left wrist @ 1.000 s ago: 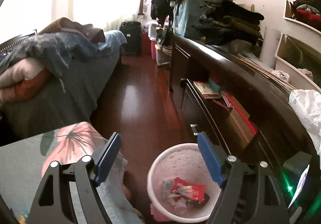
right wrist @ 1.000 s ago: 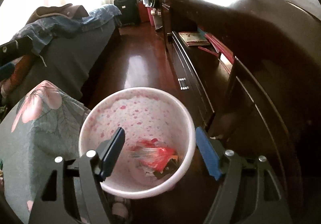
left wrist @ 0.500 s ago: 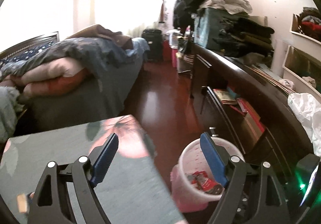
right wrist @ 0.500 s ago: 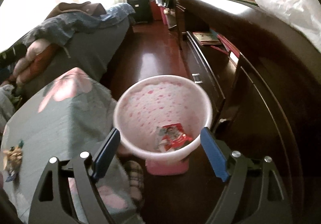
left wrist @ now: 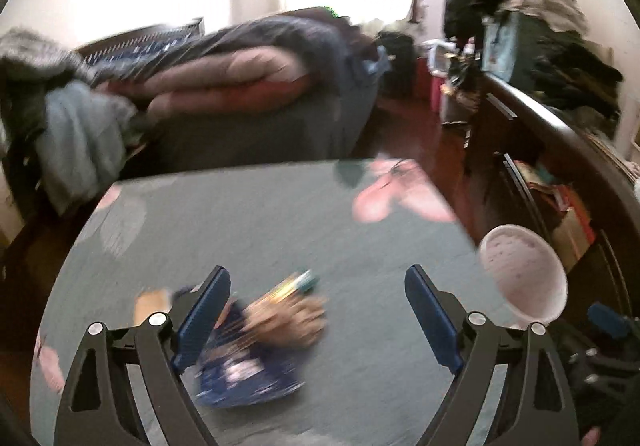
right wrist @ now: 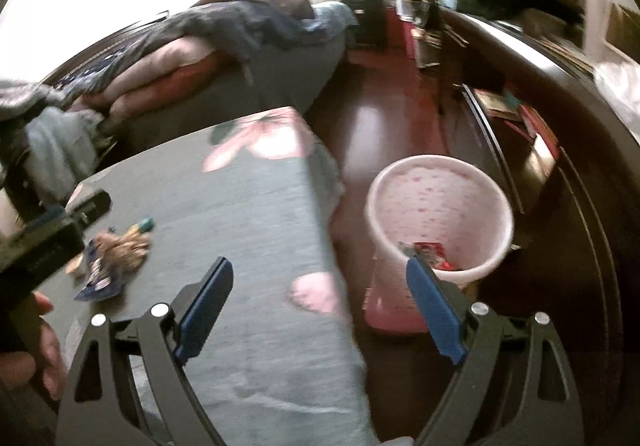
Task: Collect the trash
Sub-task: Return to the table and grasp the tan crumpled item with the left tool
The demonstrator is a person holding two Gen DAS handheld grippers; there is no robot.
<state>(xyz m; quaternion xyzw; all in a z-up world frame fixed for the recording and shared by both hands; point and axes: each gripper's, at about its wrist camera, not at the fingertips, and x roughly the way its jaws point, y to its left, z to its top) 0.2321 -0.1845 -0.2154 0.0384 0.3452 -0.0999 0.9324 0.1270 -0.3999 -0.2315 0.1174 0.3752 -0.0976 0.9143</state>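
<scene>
Hovering over a grey-green floral cloth (left wrist: 280,214) spread on one table, the left gripper (left wrist: 318,310) has its two blue-padded fingers spread wide with nothing between them; just below and slightly left of the gap lies one small heap of trash (left wrist: 256,334), a blue wrapper with a tan crumpled piece and a striped stick-like packet on top, though blur hides the exact count of pieces. The right gripper (right wrist: 320,306) is likewise wide open and holds nothing, poised above the cloth's right edge (right wrist: 256,230). In the right wrist view the same trash heap (right wrist: 112,262) sits well to the left, near the left gripper's dark body. One pink-speckled bin (right wrist: 440,214) stands on the dark red floor (right wrist: 384,126) just beside the table, between it and a long dark cabinet (right wrist: 580,150); one red wrapper (right wrist: 432,252) shows inside it. The bin (left wrist: 524,278) also appears at the right of the left wrist view. One bed heaped with bedding (left wrist: 240,74) lies beyond the table
</scene>
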